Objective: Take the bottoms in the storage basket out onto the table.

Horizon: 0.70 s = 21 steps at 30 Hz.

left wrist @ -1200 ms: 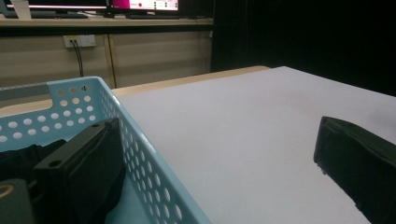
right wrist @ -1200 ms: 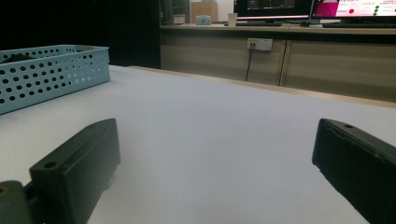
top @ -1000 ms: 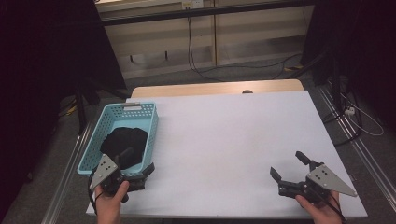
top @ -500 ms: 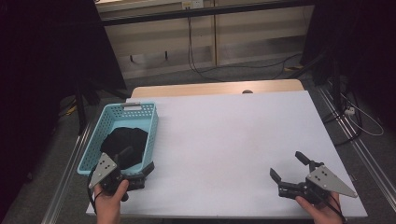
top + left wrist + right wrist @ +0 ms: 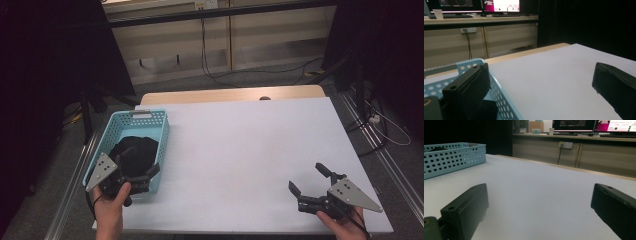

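A light blue perforated basket (image 5: pixel 163 131) stands at the table's left edge with a black cloth (image 5: pixel 134 151) bundled inside. My left gripper (image 5: pixel 143 161) is open at the basket's near right corner. In the left gripper view (image 5: pixel 541 70) its left jaw hangs inside the basket over the black cloth (image 5: pixel 486 110), and its right jaw is over the white tabletop, so the basket wall (image 5: pixel 504 100) runs between them. My right gripper (image 5: pixel 306 176) is open low over the table's near right part, nothing between its jaws (image 5: pixel 539 188).
The white tabletop (image 5: pixel 250 145) stretches wide between the two grippers. A wooden strip (image 5: pixel 225 95) borders its far edge. Beyond are cabinets, cables on the floor and a desk with monitors (image 5: pixel 584 125). The basket (image 5: pixel 454 157) lies far left in the right gripper view.
My left gripper has edged slightly forward over the basket's near corner. The right gripper has stayed still.
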Each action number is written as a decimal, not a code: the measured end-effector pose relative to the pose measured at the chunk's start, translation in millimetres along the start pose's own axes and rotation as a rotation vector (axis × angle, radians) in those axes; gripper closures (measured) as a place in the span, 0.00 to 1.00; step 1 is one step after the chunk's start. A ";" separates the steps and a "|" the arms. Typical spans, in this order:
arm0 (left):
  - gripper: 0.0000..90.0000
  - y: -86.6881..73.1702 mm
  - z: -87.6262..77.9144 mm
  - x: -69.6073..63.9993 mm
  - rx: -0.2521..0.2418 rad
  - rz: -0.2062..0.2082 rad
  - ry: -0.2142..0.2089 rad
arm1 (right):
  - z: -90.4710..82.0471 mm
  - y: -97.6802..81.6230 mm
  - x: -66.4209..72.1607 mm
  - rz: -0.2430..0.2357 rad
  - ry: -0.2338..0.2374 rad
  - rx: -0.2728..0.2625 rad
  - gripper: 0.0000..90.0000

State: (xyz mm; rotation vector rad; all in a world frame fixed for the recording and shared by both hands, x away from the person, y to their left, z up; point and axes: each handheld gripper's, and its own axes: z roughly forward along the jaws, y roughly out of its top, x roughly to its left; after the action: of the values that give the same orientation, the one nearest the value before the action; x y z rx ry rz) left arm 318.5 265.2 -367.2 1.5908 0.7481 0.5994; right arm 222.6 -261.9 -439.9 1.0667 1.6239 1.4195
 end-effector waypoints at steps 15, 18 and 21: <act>0.02 27.3 14.3 27.1 0.018 0.005 0.020 | -0.3 0.6 1.7 -0.005 0.012 -0.006 0.01; 0.02 28.6 18.0 32.3 0.034 0.000 0.020 | -0.3 0.6 1.9 -0.005 0.014 -0.006 0.01; 0.02 29.9 20.9 36.6 0.032 -0.009 0.024 | -0.4 0.7 2.2 -0.010 0.018 -0.004 0.01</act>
State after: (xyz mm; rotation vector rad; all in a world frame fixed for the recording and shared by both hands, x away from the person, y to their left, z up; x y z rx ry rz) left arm 362.1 276.7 -341.9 1.6114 0.7860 0.6037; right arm 221.4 -260.0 -439.2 1.0453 1.6358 1.4292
